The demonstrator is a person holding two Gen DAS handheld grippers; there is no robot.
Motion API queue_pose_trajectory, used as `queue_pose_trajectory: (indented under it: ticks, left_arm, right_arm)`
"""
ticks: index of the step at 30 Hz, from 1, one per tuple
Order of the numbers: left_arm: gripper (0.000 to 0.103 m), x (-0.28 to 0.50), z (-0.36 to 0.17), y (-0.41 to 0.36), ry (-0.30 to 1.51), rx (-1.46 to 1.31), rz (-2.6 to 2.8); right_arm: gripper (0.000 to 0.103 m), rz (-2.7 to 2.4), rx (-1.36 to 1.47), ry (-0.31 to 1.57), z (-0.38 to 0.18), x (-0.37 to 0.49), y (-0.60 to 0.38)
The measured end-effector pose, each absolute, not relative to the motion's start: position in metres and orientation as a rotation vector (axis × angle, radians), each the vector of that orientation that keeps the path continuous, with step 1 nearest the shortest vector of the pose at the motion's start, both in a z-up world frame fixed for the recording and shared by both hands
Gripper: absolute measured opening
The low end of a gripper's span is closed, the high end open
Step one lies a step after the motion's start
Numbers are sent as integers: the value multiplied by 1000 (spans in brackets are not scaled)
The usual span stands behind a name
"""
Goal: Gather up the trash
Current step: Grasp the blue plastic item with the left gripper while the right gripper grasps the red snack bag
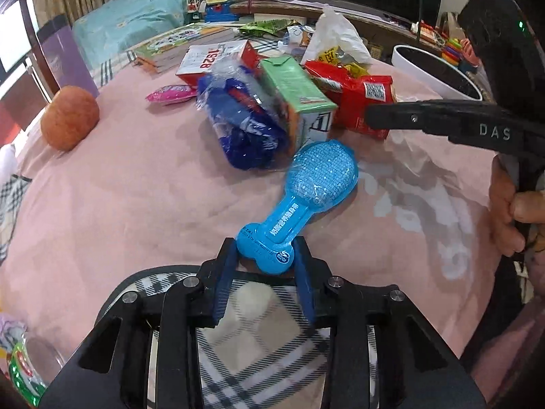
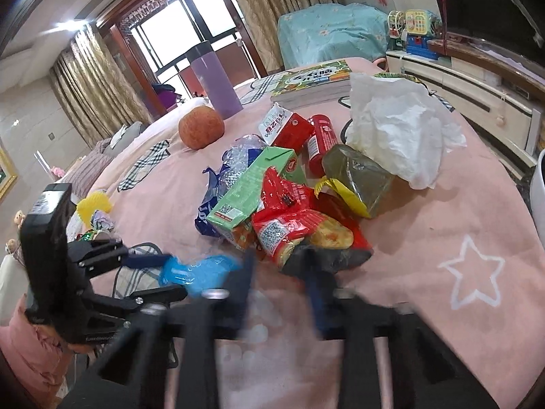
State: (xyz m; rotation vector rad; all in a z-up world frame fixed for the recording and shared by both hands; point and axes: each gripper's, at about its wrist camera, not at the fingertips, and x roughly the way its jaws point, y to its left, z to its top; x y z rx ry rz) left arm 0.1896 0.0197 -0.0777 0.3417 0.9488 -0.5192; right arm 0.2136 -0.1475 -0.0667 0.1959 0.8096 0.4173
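Blue spoon-shaped wrapper [image 1: 299, 204] on pink tablecloth [image 1: 119, 204], narrow end pinched between left gripper [image 1: 267, 262] pads. Right gripper [image 2: 282, 272] blurred, jaws narrow beside red snack bag [image 2: 299, 228]; grip unclear. Green carton [image 1: 296, 88] just beyond.

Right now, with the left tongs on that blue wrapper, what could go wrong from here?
1. The left tongs pinch only the narrow end of the blue wrapper; the wide end lies on the pink tablecloth, so it could slip out when lifted.
2. The right tongs sit at the edge of the red snack bag in a loose pile; pulling it may drag the green carton along.
3. The right view is blurred, so that grip cannot be confirmed.
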Motion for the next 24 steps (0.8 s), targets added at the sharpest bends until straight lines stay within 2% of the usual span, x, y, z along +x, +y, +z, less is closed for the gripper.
queue_pose_trajectory:
  ticks: [3,24]
  left_arm:
    - [31,183,-76,12,947,313,-527]
    - [30,148,-63,-72,900,71,-633]
  right_arm:
    - [3,422,195,794,-63,206,-151]
    - [0,296,269,712,-39,141,-236]
